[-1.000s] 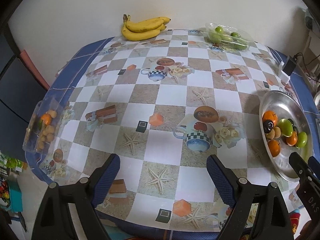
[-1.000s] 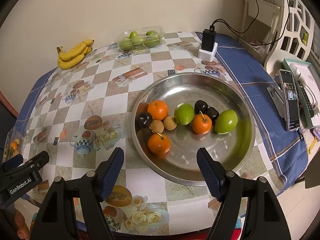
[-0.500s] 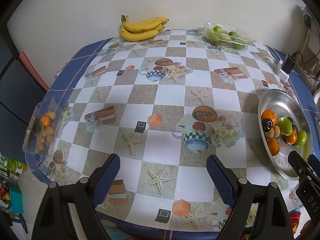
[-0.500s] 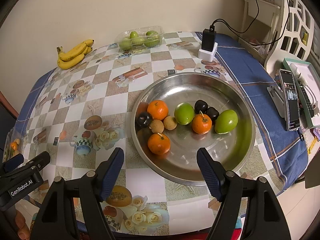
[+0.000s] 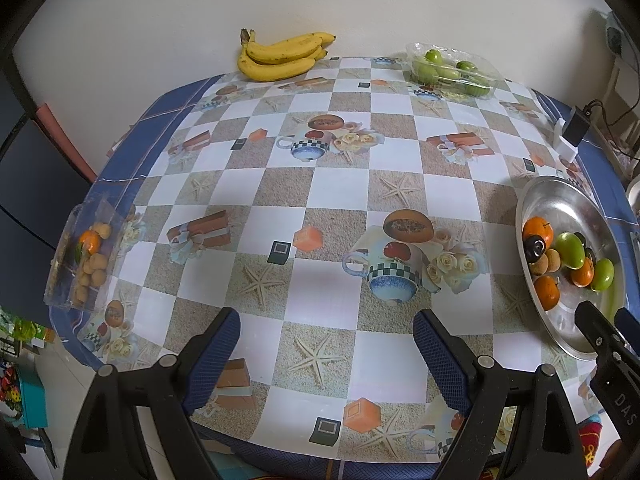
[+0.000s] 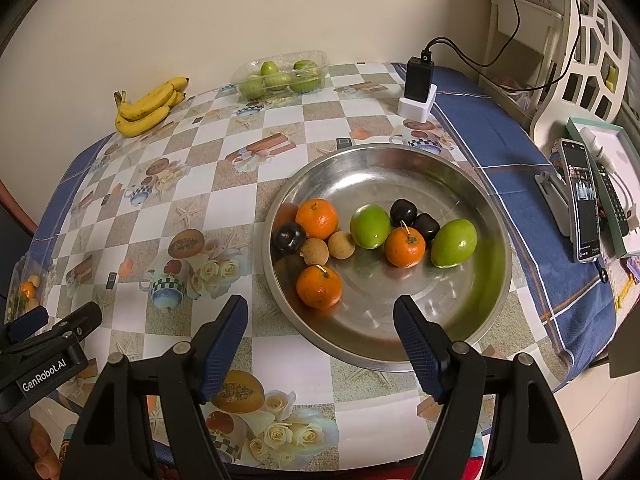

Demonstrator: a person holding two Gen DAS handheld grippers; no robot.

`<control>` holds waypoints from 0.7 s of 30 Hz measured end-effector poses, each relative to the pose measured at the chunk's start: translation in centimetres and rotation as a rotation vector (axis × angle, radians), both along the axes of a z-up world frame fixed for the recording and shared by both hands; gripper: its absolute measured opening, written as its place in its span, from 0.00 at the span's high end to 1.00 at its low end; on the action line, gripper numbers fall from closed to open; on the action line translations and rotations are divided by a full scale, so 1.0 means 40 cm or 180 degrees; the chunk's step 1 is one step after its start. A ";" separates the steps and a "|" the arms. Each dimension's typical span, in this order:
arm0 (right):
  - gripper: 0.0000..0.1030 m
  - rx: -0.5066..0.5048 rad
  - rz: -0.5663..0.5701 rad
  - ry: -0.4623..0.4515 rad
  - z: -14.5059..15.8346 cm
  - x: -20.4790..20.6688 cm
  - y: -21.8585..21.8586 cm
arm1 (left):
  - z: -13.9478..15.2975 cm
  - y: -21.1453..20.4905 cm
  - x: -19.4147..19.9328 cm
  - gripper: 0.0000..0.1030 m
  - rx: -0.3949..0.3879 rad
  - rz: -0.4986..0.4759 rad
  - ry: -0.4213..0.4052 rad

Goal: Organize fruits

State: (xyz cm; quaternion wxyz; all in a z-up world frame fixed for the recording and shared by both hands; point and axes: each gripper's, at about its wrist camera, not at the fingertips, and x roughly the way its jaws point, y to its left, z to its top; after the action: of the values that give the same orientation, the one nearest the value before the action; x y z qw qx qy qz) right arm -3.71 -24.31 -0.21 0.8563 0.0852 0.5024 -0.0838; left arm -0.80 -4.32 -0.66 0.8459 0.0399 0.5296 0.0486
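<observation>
A: Left gripper (image 5: 326, 344)?

B: Jaws spread wide, nothing between them. It hangs over the near edge of the checked tablecloth (image 5: 320, 184), above bare cloth.

A: Right gripper (image 6: 320, 330)?

B: Also released and empty. Its fingertips sit over the near rim of the steel dish (image 6: 472, 184), not touching any fruit.

A: Contents of the dish?

B: Three oranges: one at the near left (image 6: 319, 286), one at the upper left (image 6: 317, 218), one in the middle (image 6: 405, 246). Two green fruits: one centre (image 6: 370, 226), one further right (image 6: 454, 243). Three dark plums: one on the left edge (image 6: 289, 237), two behind the middle orange (image 6: 404, 211). Two small tan round fruits (image 6: 341, 244) side by side, between the left plum and the centre green fruit.

A: Elsewhere on the table?

B: Bunch of bananas (image 5: 280, 56) at the far edge against the wall. Clear tub of green fruit (image 5: 452, 70) at the far right, well apart from the bananas. Another clear tub (image 5: 84, 252) at the left edge, holding an orange and several small tan fruits.

A: Non-fruit items?

B: Black charger in a white base (image 6: 418, 88) behind the dish, cable running up. Phone on a stand (image 6: 582, 200) to the right, off the table.
</observation>
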 end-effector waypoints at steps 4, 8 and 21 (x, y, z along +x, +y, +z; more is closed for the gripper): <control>0.26 0.0000 -0.0002 0.0001 -0.001 0.000 0.000 | -0.001 -0.004 -0.001 0.12 0.0005 -0.0027 -0.0003; 0.26 -0.0001 0.0002 0.0002 -0.001 0.000 0.000 | 0.001 -0.005 0.000 0.12 -0.0005 -0.0050 -0.0004; 0.26 -0.0006 0.0003 -0.0001 0.000 -0.001 0.000 | 0.001 -0.007 0.000 0.12 -0.0019 -0.0076 -0.0004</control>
State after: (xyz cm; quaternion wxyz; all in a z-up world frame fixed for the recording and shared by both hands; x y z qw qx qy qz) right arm -3.73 -24.29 -0.21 0.8565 0.0842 0.5022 -0.0839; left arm -0.82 -4.59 -0.63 0.8469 0.0437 0.5287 0.0370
